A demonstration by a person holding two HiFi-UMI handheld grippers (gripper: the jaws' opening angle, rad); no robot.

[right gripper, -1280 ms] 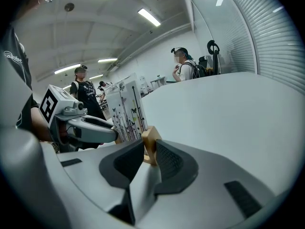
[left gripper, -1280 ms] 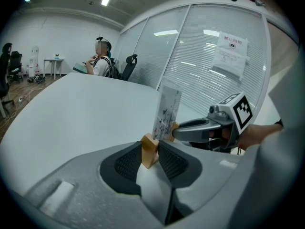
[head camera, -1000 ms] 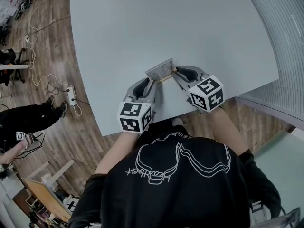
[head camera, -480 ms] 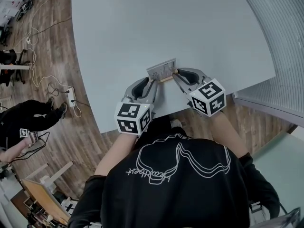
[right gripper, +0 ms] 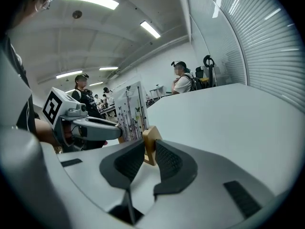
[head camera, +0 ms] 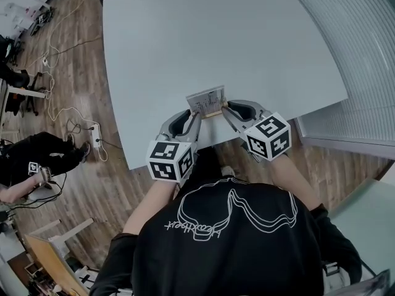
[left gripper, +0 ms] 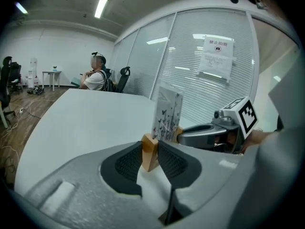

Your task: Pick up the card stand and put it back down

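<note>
One card stand (head camera: 207, 102) shows just below the centre of the head view, close to the table's near edge; it is a short wooden base (left gripper: 149, 151) with a printed card (left gripper: 167, 112) standing upright in its slot; its long axis runs left to right across the frame, climbing slightly toward the right, and each end of the base lies between a pair of jaws; the left gripper (head camera: 195, 113) comes in from the lower left, its dark ribbed pads pressing on both faces of the base's left end, so it is clamped on the stand; the right gripper (head camera: 226, 108) comes in from the lower right and is closed likewise on the other end, the block filling the gap between its pads in its own view; neither is nearer than the other, so I judge that a lift or a set-down must be made by both together and level, or the base will twist in one grip; whether the base touches the table or hangs just clear, no view settles; the table (head camera: 216, 36) is a pale matt surface filling the upper middle of the head view; wooden floor (head camera: 74, 73) with loose cables (head camera: 58, 111) shows at the left; a glass partition (head camera: 352, 36) with blinds fills the upper right, and in the left gripper view it carries a paper notice (left gripper: 217, 56), with a seated person (left gripper: 97, 78) at the table's far end.
</note>
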